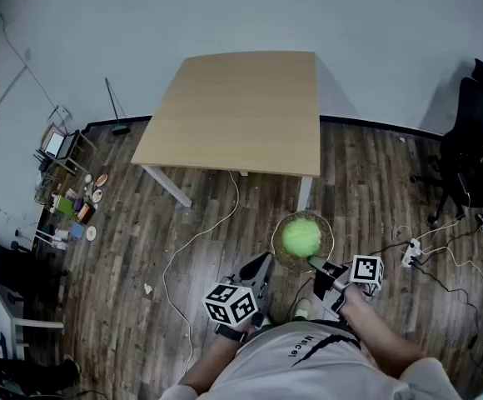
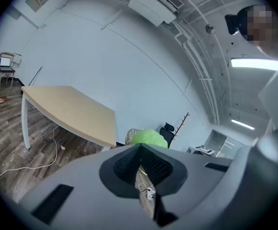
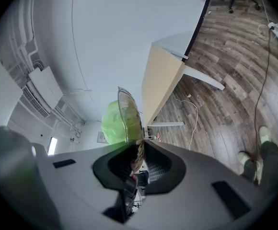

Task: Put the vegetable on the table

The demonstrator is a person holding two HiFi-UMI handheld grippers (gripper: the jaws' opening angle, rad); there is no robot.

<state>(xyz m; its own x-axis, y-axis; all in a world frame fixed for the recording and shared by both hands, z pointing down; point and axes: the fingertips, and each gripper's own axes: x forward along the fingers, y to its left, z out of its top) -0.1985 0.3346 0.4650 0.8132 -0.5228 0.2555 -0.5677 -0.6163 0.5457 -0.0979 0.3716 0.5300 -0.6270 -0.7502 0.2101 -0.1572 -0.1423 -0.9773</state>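
Observation:
A round green vegetable [image 1: 301, 237] lies in a shallow woven basket [image 1: 276, 247] that hangs over the wood floor, just in front of the table's near right leg. My right gripper [image 1: 317, 265] is shut on the basket's near rim. In the right gripper view the basket rim [image 3: 129, 111] runs between the jaws of the right gripper [image 3: 138, 152], with the vegetable [image 3: 111, 123] to its left. My left gripper [image 1: 258, 267] hovers left of the basket, shut and holding nothing. From the left gripper [image 2: 140, 150] the vegetable [image 2: 148, 138] shows just beyond its tips. The light wooden table [image 1: 241, 111] stands farther ahead, its top bare.
A black office chair [image 1: 470, 152] stands at the right. A power strip [image 1: 410, 252] and cables lie on the floor right of the basket. A white cable [image 1: 200, 232] runs under the table. Small clutter [image 1: 75, 202] sits along the left wall.

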